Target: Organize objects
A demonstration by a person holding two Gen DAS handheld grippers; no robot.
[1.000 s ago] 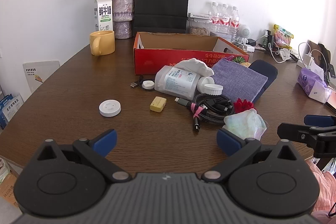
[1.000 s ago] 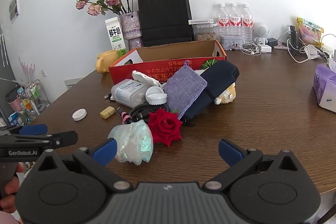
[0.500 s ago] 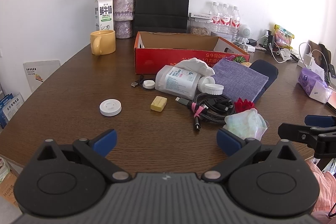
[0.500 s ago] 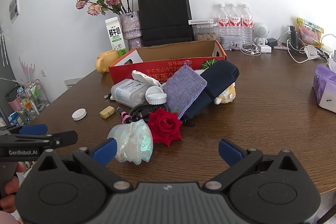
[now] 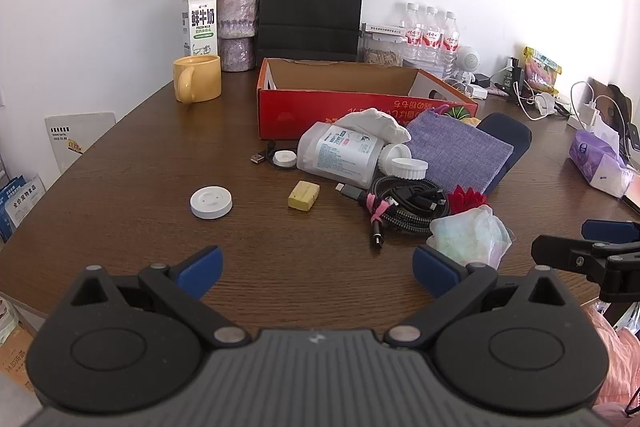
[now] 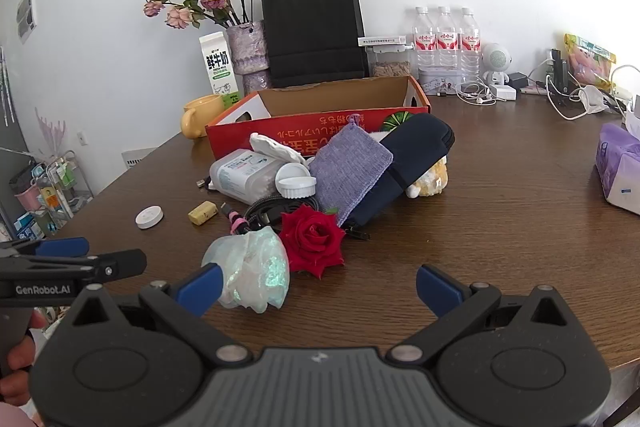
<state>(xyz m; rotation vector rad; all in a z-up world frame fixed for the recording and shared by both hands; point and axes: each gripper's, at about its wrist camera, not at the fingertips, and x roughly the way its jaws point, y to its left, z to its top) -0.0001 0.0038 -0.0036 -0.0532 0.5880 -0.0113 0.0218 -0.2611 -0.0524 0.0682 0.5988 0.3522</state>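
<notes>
A clutter pile lies on the brown table in front of an open red cardboard box [image 5: 344,103] [image 6: 320,125]. It holds a lying white bottle [image 5: 340,153] with its cap [image 5: 409,167], a purple cloth pouch [image 5: 460,151] [image 6: 352,167], a dark blue case [image 6: 408,155], coiled cables [image 5: 404,205], a red rose [image 6: 313,241], a crumpled plastic bag [image 5: 468,233] [image 6: 252,275], a yellow eraser [image 5: 303,195] and a white disc [image 5: 211,202]. My left gripper [image 5: 316,267] is open over the near table edge. My right gripper [image 6: 318,285] is open, its left finger beside the plastic bag.
At the back stand a yellow mug [image 5: 198,78], a milk carton [image 5: 200,23], a vase of dried roses [image 5: 236,23], a black paper bag [image 5: 312,3] and water bottles [image 5: 430,37]. Chargers and a purple tissue pack [image 6: 618,167] lie at the right.
</notes>
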